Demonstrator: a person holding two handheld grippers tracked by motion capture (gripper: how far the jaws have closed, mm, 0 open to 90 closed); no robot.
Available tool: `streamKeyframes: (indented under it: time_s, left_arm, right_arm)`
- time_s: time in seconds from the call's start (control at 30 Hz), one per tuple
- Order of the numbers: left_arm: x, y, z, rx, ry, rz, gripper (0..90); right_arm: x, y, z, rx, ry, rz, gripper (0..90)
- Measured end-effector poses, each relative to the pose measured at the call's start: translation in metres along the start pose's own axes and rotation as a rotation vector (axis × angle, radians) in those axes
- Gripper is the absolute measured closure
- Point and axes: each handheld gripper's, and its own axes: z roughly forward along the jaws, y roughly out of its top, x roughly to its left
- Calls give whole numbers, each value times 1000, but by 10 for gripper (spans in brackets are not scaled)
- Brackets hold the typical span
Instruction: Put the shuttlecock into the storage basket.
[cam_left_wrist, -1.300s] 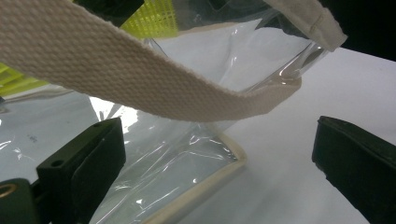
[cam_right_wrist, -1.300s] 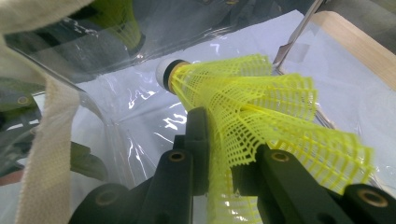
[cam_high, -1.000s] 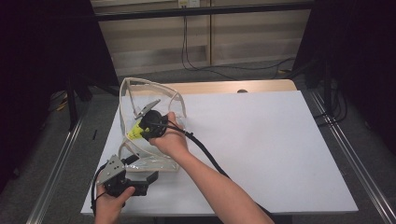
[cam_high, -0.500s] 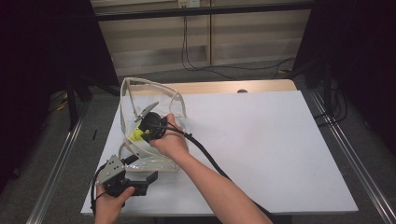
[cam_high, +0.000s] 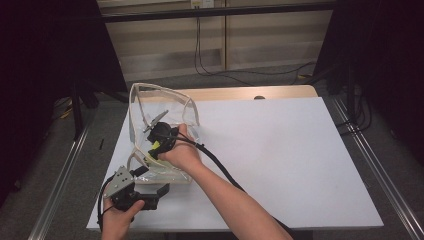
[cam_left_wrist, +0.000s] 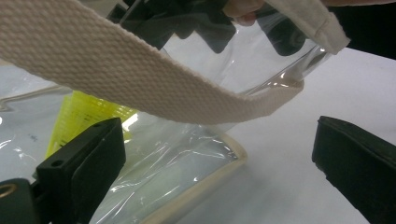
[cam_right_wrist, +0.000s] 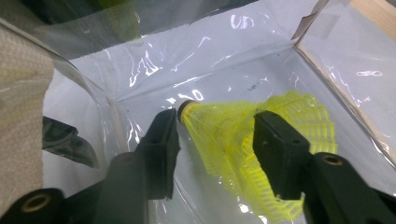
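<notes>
I have my right gripper (cam_right_wrist: 212, 140) reaching down into the clear plastic tote bag with cream webbing trim (cam_high: 186, 107), which stands open on the left part of the white table (cam_high: 280, 150). Its jaws have just been opening and now stand apart, with the yellow mesh-skirted plastic shuttlecock (cam_right_wrist: 243, 135) lying between them on the floor of the bag. The shuttlecock lies on its side, its dark-rimmed cork end pointing to the far left in the right gripper view, just beside the tip of the left jaw, and its flared skirt spreading past the right jaw. I cannot see either pad pressing on it, so it looks let go rather than gripped.

From the high view, my right hand (cam_high: 182, 152) is inside the mouth of the bag, and a patch of yellow shows just under it.

My left gripper (cam_high: 135, 192) sits at the near left corner of the bag, close to the table's near edge. Its jaws are wide apart. In the left gripper view the bag's cream woven carry strap (cam_left_wrist: 140, 79) arches above and between them, touching neither pad, and the shuttlecock shows as yellow mesh (cam_left_wrist: 88, 114) through the clear wall beyond the left jaw.
</notes>
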Motion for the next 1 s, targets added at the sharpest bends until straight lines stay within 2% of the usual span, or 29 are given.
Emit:
streamKeyframes:
  time_s: [0.23, 0.57, 1.0]
  left_arm:
    - [0, 0, 0, 0, -2, 1, 28]
    - [-1, 0, 1, 2, -2, 0, 28]
    - [-3, 0, 2, 7, -8, 5, 28]
  right_arm:
    - [-3, 0, -7, 2, -25, 50, 400]
    - [-5, 4, -19, -46, -42, 92, 300]
    - [-6, 10, -41, -79, -42, 98, 244]
